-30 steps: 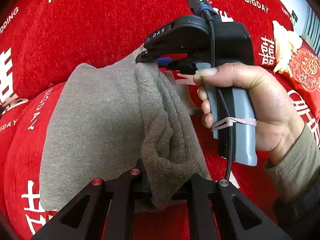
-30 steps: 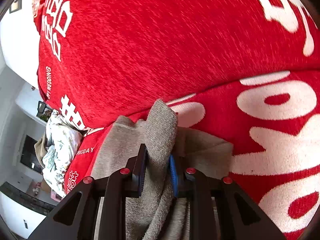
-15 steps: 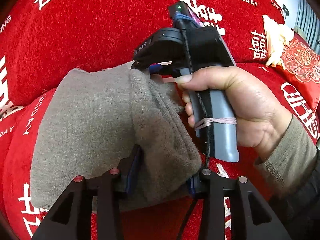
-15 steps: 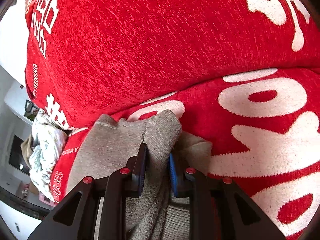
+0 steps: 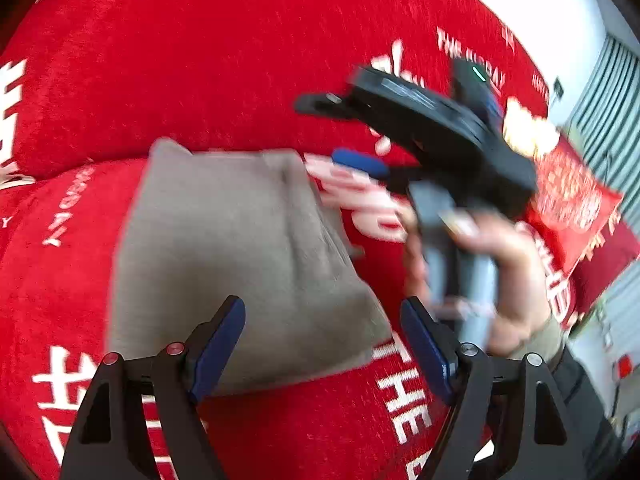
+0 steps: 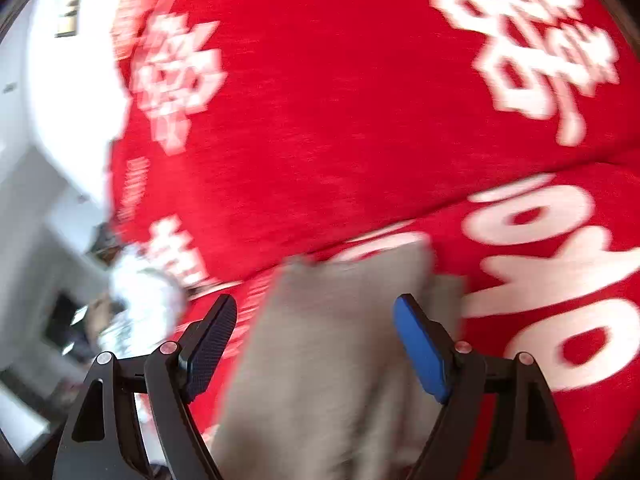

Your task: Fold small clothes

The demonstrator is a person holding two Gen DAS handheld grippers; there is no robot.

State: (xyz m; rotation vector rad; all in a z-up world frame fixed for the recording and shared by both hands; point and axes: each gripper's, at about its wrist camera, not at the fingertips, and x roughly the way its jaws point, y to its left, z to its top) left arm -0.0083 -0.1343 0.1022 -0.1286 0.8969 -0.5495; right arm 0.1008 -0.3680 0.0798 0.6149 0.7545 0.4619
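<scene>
A grey knitted garment [image 5: 240,248] lies folded flat on the red sofa cover [image 5: 200,80], its folded edge to the right. My left gripper [image 5: 322,344] hovers above the garment's near edge. Its jaws are opening, the blue pads [image 5: 218,344] stand clear of the cloth and hold nothing. A hand [image 5: 504,264] holds my right gripper [image 5: 332,132] above the garment's far right corner. In the right wrist view the same garment [image 6: 340,340] lies below my right gripper [image 6: 316,340]. Its jaws are opening too, with no cloth pinched.
The sofa backrest [image 6: 340,120] with white lettering rises behind the seat. A red and gold cushion [image 5: 568,196] and a cream cloth [image 5: 524,128] lie at the far right. A pale crumpled pile of clothes [image 6: 140,288] sits at the sofa's left end.
Both grippers let go of the grey fold they pinched, opened wide and lifted back. The fold has dropped flat onto the garment.
</scene>
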